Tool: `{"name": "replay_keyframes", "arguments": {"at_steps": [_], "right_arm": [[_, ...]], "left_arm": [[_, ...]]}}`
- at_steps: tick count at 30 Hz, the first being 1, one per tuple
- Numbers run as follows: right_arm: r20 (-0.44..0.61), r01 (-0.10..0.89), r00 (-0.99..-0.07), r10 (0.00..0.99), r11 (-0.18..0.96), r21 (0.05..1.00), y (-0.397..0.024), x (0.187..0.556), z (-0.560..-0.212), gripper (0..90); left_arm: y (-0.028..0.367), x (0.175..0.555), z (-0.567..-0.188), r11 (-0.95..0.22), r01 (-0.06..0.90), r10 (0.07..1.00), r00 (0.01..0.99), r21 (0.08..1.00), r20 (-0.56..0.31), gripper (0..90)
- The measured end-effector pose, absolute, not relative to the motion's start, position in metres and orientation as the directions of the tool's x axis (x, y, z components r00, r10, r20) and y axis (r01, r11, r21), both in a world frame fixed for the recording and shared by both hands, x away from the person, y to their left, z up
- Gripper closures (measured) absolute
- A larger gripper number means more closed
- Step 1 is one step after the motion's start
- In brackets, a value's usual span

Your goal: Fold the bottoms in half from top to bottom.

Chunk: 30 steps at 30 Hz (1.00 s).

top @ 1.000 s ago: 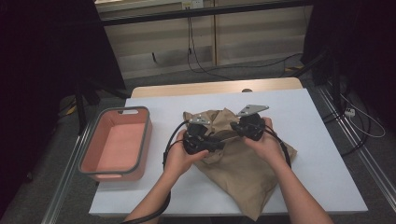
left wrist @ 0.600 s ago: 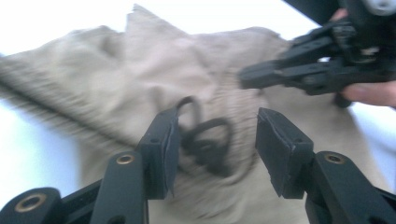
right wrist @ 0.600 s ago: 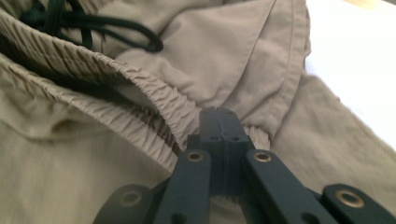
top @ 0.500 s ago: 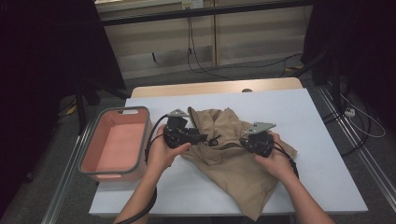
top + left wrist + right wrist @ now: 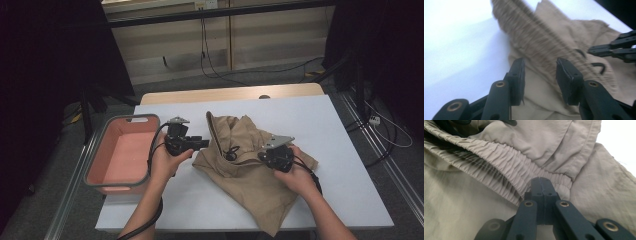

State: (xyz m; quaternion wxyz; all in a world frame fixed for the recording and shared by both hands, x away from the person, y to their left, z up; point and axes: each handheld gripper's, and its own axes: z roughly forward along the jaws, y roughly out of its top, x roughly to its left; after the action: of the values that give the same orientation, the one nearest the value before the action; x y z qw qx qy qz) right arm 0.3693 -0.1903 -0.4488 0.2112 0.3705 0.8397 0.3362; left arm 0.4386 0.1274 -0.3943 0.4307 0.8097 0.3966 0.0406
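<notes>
A pair of soft, light tan trousers [image 5: 250,170] is lying crumpled mid-table, the right gripper [image 5: 541,185] pinching their gathered elastic waistband [image 5: 506,167], likely the firmest hold, while the left gripper [image 5: 540,75] is hovering unclenched, its jaws just closing, nothing clamped.

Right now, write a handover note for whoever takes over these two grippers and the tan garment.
Left gripper: fingers apart, they have just been closing; the cloth lies ahead of them, not pinched.
Right gripper: shut on the elastic waistband of the tan garment.
Garment: crumpled on the white table, waistband end raised toward the far side, black drawstring showing.
Pink bin: left of the table's edge, nothing inside that I can see.
Done: one side of the waistband is gripped.
Left: probably take the other side with the left gripper, then spread or fold the garment.
</notes>
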Motion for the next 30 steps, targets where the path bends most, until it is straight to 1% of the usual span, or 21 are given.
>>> {"name": "replay_keyframes", "arguments": {"at_steps": [4,7,9,13,15,25,30], "right_arm": [[-0.082,0.488,-0.637,0.767,0.483,0.727,-0.193,0.369,-0.45,90.0],[-0.085,0.487,-0.64,0.764,0.489,0.723,-0.194,0.367,-0.451,90.0],[-0.082,0.49,-0.642,0.763,0.49,0.721,-0.194,0.366,-0.451,90.0],[-0.076,0.49,-0.645,0.761,0.488,0.723,-0.195,0.366,-0.452,90.0],[-0.075,0.491,-0.644,0.762,0.486,0.723,-0.195,0.365,-0.452,90.0],[-0.07,0.497,-0.642,0.763,0.484,0.721,-0.196,0.364,-0.452,90.0],[-0.068,0.499,-0.641,0.765,0.482,0.72,-0.197,0.365,-0.452,90.0]], "left_arm": [[0.123,0.442,-0.405,-0.321,0.611,0.687,0.676,0.723,-0.267,63.5],[0.121,0.446,-0.411,-0.33,0.609,0.689,0.677,0.721,-0.257,69.5],[0.118,0.447,-0.413,-0.326,0.61,0.689,0.676,0.722,-0.26,75.7],[0.111,0.448,-0.415,-0.341,0.592,0.684,0.689,0.73,-0.239,83.9],[0.106,0.447,-0.416,-0.338,0.588,0.679,0.693,0.735,-0.242,87.0],[0.074,0.435,-0.419,-0.362,0.531,0.617,0.753,0.766,-0.23,89.9],[0.055,0.425,-0.424,-0.42,0.503,0.565,0.796,0.755,-0.216,90.0]]}}
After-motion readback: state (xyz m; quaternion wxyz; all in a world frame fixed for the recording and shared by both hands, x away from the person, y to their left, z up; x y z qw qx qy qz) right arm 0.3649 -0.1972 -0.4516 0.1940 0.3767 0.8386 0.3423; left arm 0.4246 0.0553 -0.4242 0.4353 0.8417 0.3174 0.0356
